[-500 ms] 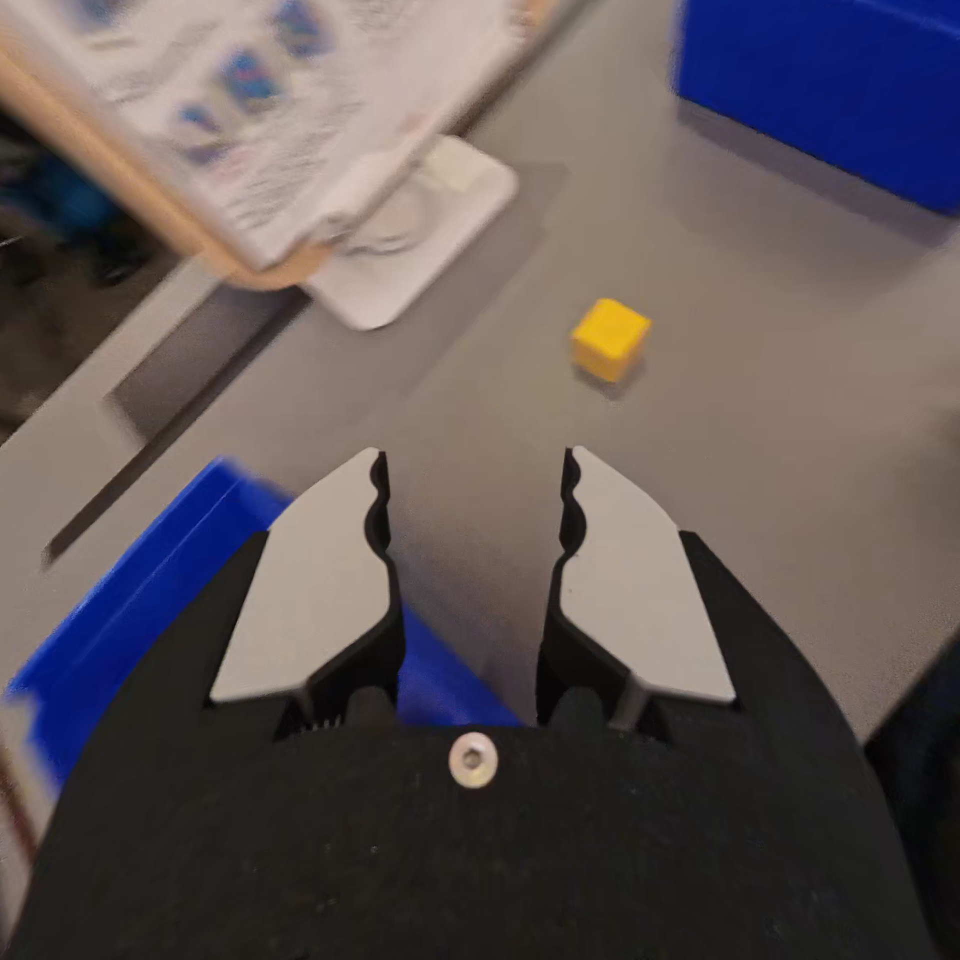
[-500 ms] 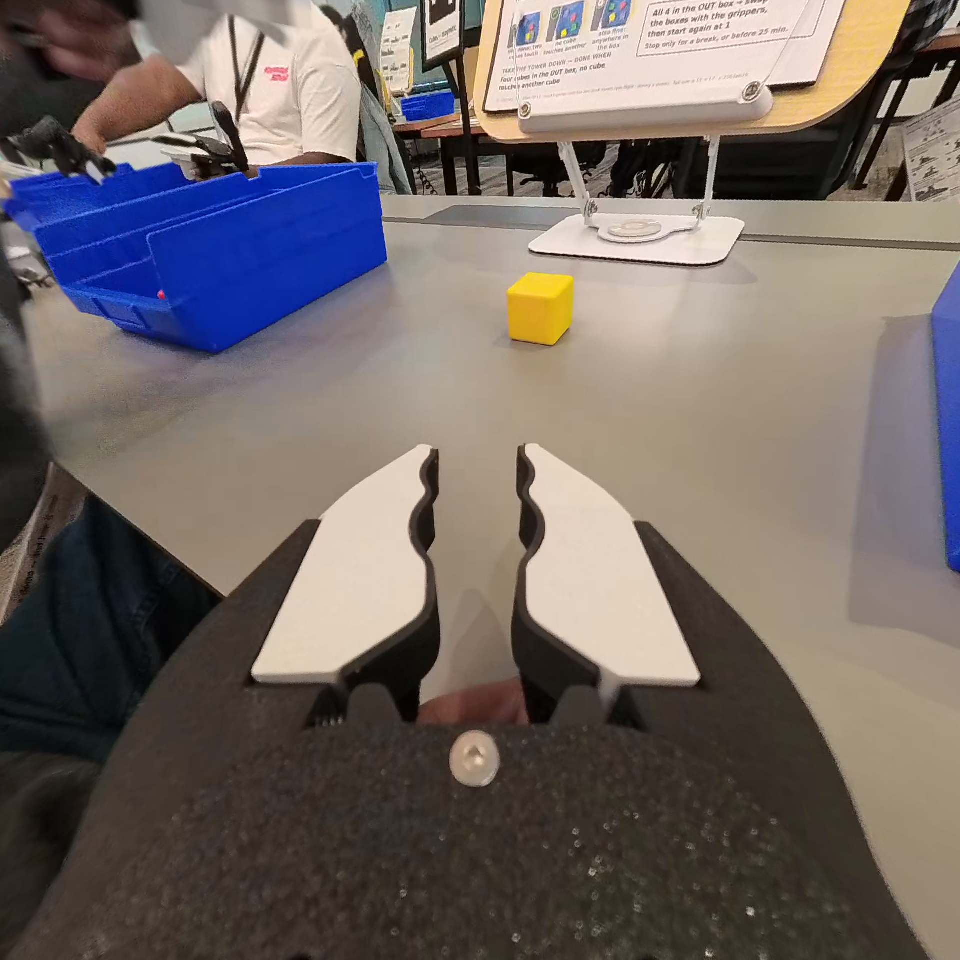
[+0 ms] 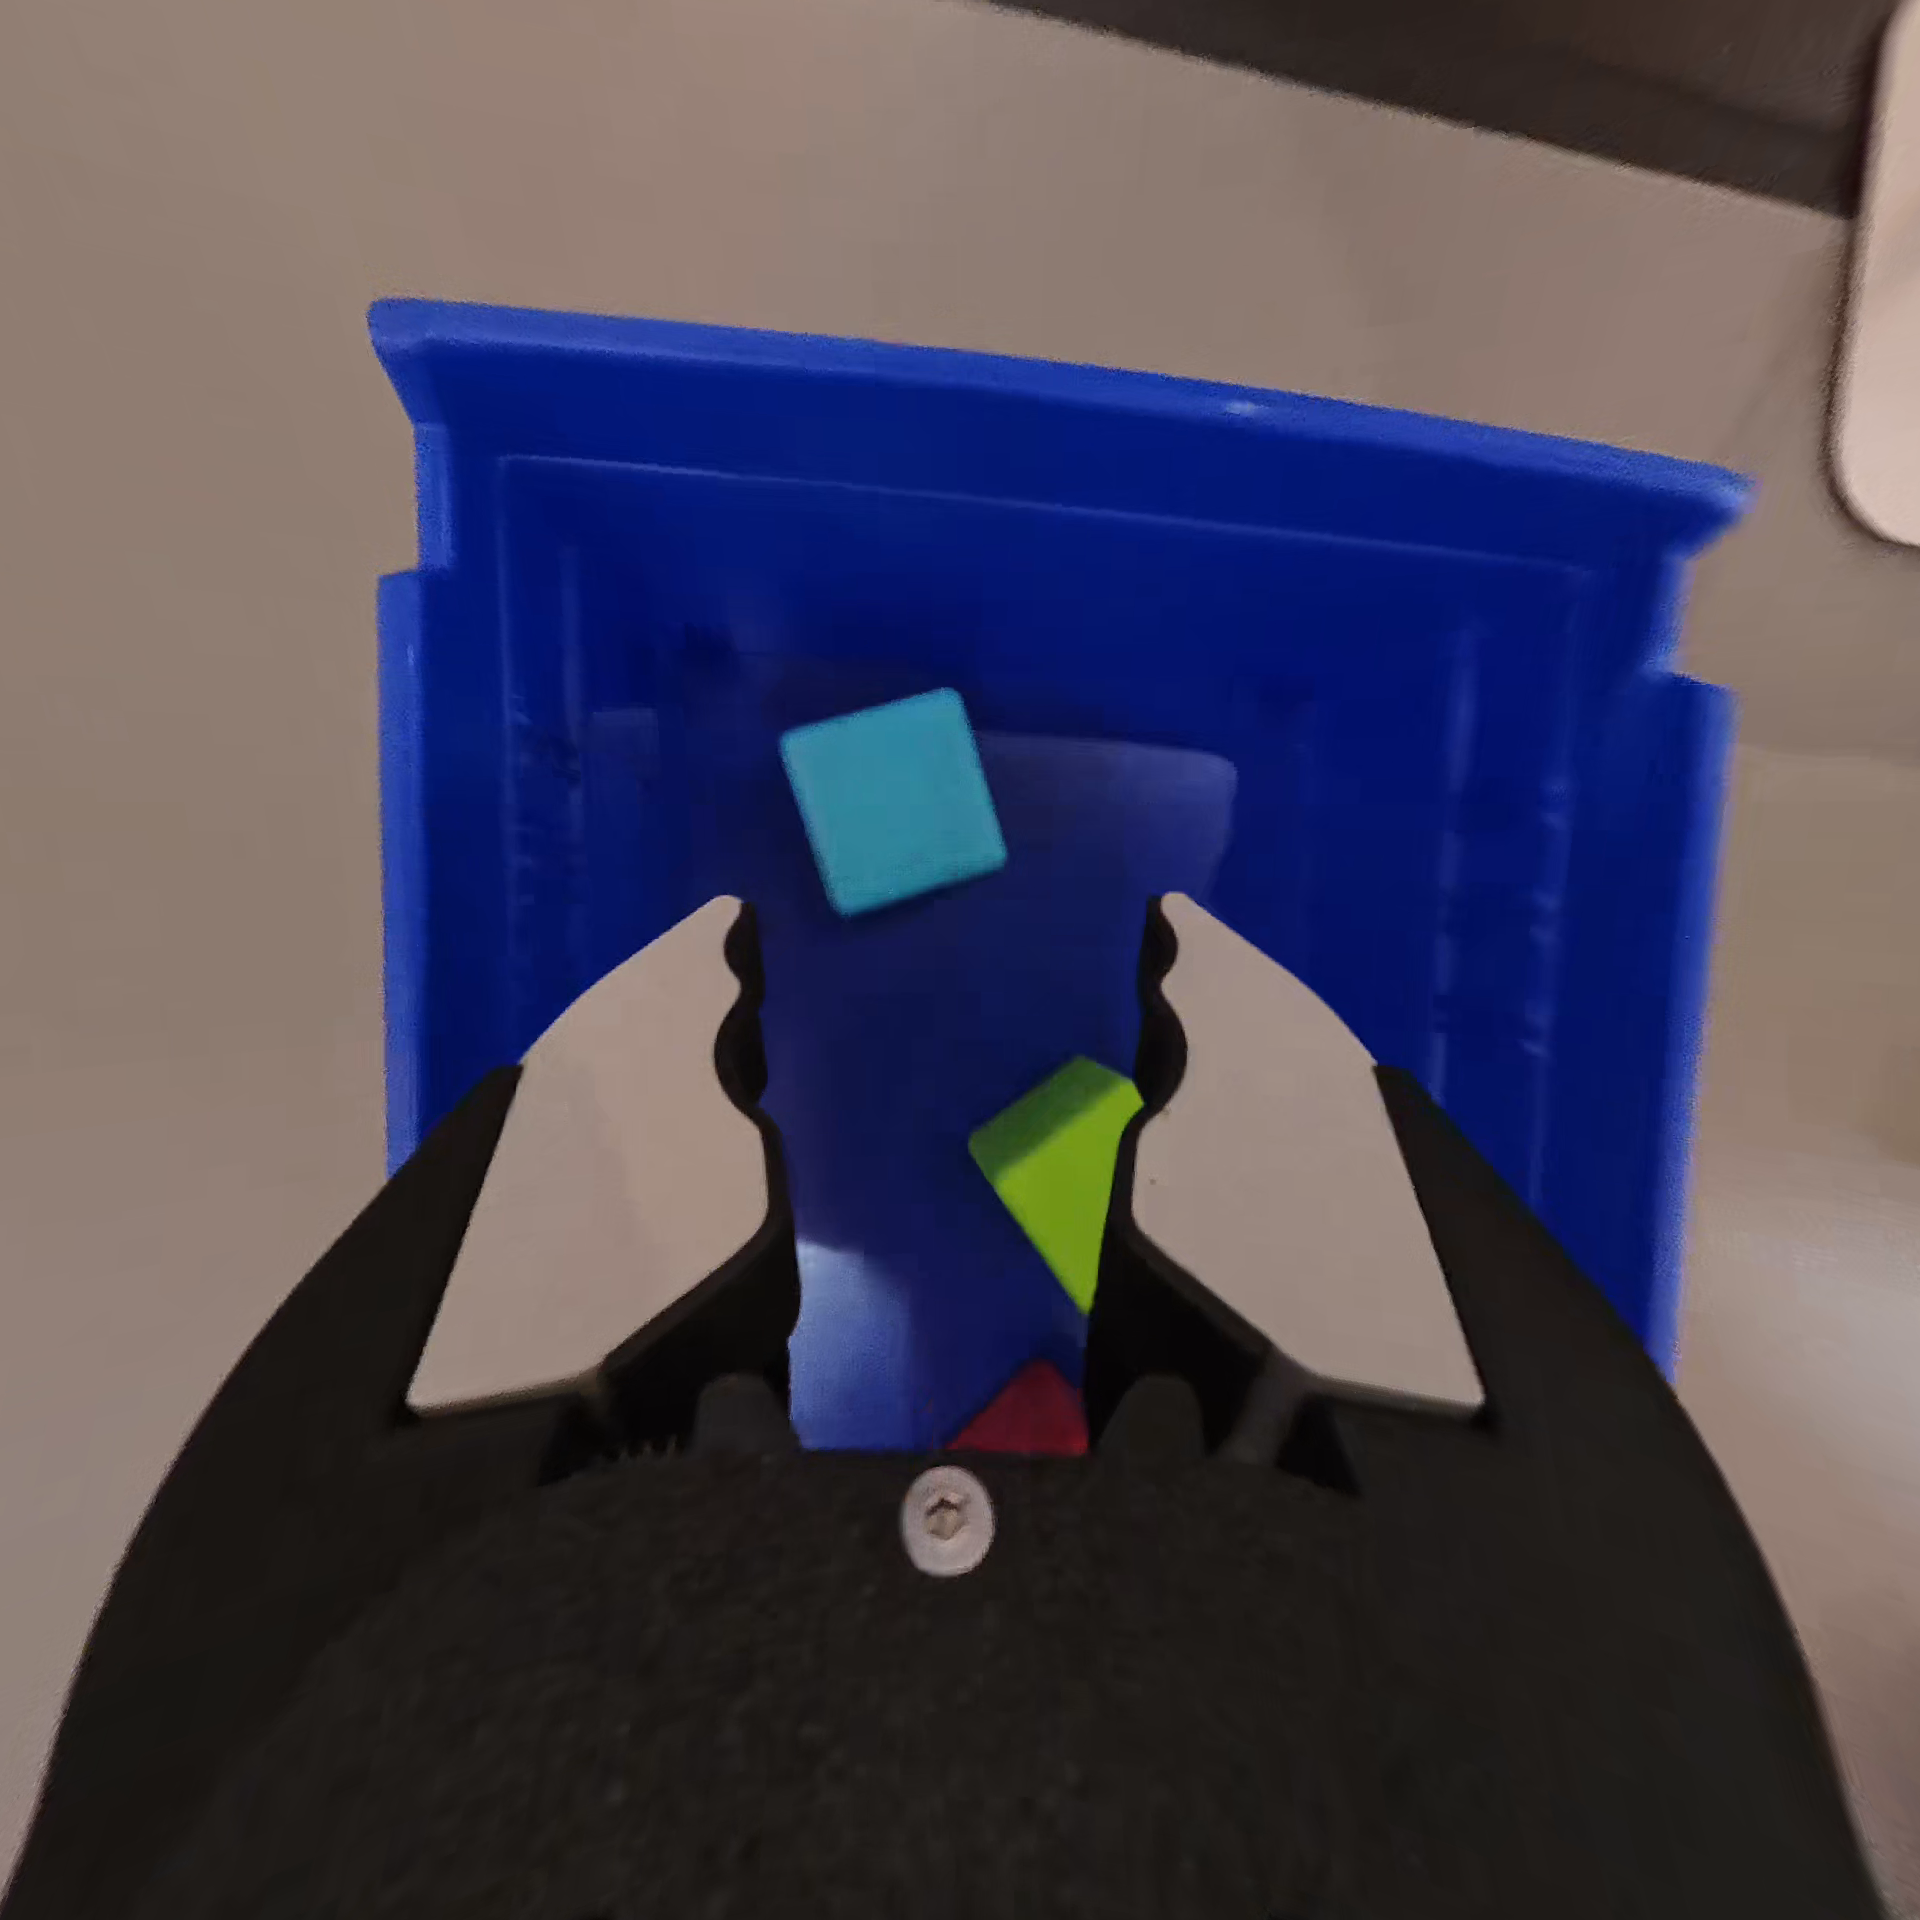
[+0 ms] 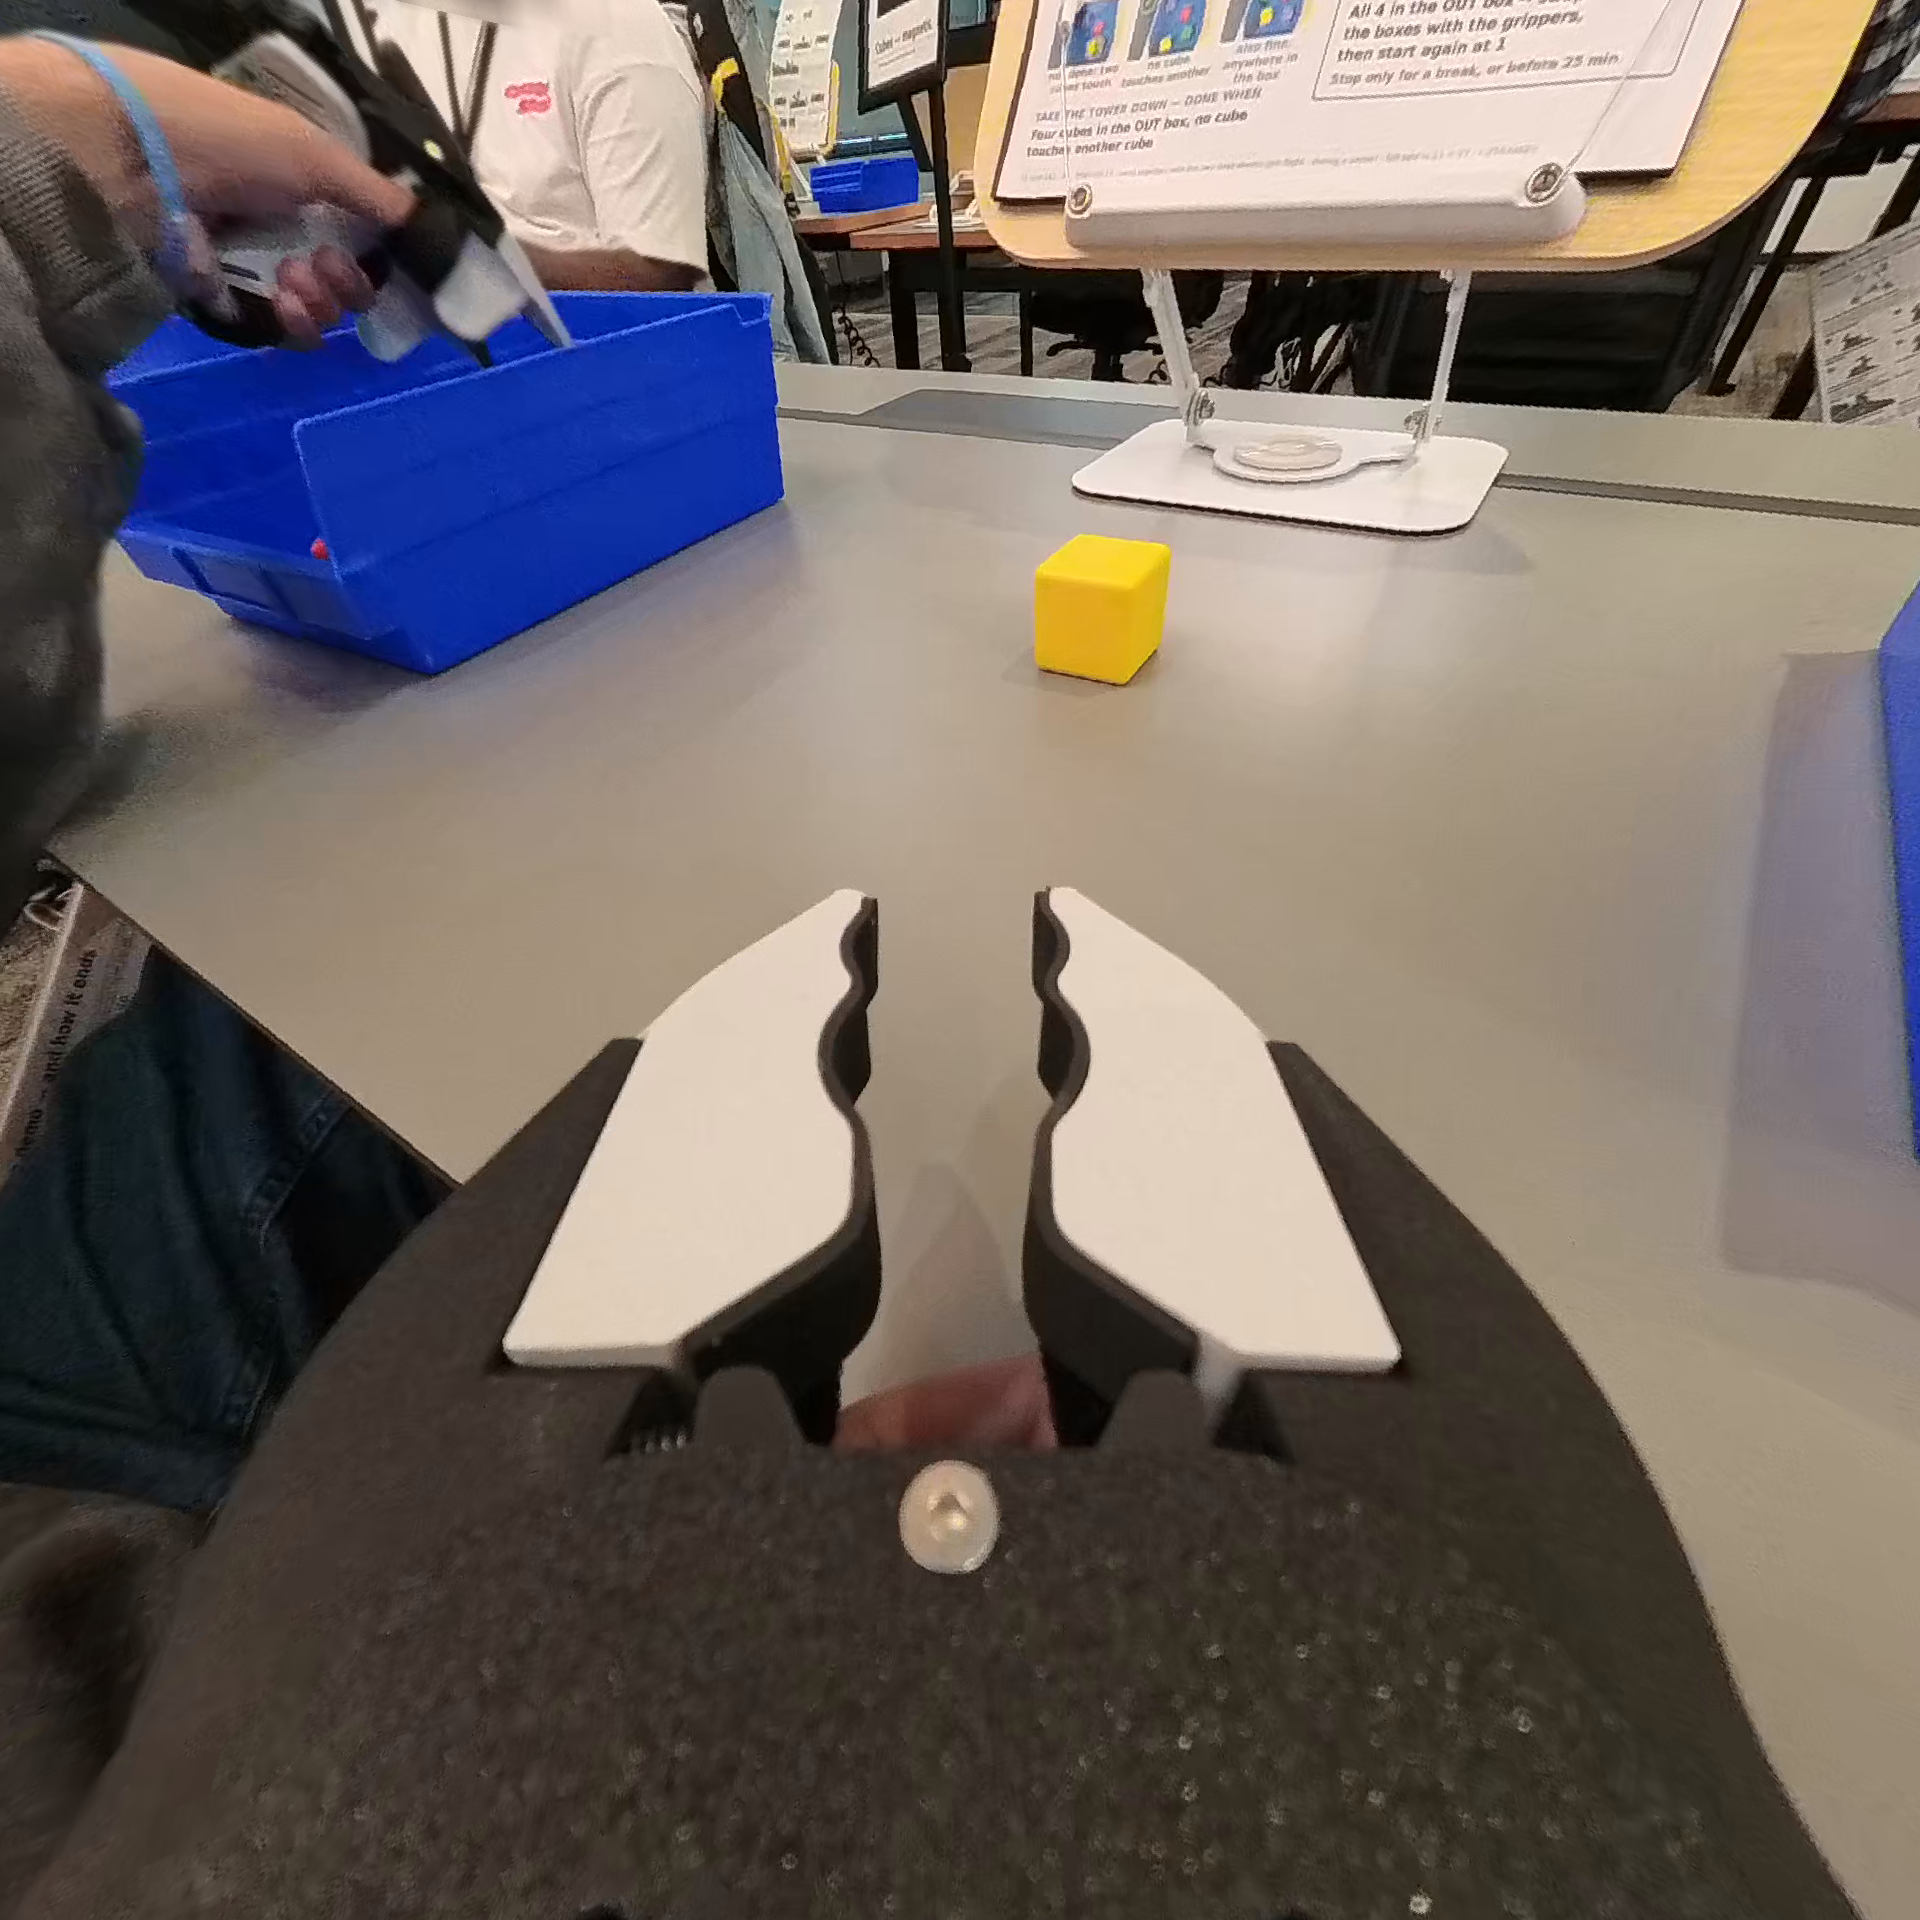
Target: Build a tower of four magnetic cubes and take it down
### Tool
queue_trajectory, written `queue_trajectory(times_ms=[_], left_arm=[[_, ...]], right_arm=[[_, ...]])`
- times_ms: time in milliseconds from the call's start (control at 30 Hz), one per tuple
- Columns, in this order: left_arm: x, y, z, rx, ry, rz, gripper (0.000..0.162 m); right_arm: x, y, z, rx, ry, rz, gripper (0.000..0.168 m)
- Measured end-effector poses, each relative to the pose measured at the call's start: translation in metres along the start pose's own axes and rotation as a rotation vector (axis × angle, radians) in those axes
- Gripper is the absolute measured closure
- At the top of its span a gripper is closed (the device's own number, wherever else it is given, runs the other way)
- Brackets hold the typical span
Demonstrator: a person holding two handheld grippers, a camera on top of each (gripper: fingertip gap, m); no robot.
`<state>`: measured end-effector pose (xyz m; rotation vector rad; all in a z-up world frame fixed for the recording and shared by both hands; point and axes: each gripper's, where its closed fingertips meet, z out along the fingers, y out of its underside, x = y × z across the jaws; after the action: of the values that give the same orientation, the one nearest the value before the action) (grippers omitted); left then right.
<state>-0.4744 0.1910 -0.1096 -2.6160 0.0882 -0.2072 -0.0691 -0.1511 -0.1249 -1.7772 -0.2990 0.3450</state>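
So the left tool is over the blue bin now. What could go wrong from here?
1. The green cube sits right beside the left tool's right finger; reaching for the cyan cube could knock it.
2. The cubes are magnetic: green and the red cube look close and may snap together.
3. The left wrist view is blurred, suggesting fast motion near the blue bin's walls.

left: steep, perhaps overhead, bin (image 3: 1039, 436) | right: low, across table (image 4: 727, 831)
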Motion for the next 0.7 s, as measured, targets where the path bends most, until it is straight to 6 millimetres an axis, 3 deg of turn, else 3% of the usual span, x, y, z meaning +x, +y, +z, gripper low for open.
queue_trajectory(times_ms=[133,333,367,400,567,700], left_arm=[[-0.018,-0.003,0.031,-0.114,-0.116,-0.005,0.084],[-0.015,0.006,0.067,-0.219,-0.074,-0.062,0.084],[-0.013,0.007,0.071,-0.223,-0.060,-0.065,0.090],[-0.011,0.007,0.073,-0.213,-0.047,-0.063,0.110],[-0.007,0.012,0.064,-0.194,-0.026,-0.012,0.112],[0.002,0.002,0.027,-0.086,0.002,0.075,0.112]], right_arm=[[0.001,0.000,0.000,-0.003,0.000,0.003,0.140],[0.000,0.001,0.000,-0.009,-0.004,-0.003,0.140],[0.000,0.001,0.000,-0.010,-0.004,-0.004,0.140],[0.000,0.001,0.000,-0.011,-0.003,-0.005,0.140],[0.000,0.002,0.000,-0.011,-0.003,-0.002,0.140],[0.000,0.002,0.000,-0.011,0.000,-0.004,0.141]])
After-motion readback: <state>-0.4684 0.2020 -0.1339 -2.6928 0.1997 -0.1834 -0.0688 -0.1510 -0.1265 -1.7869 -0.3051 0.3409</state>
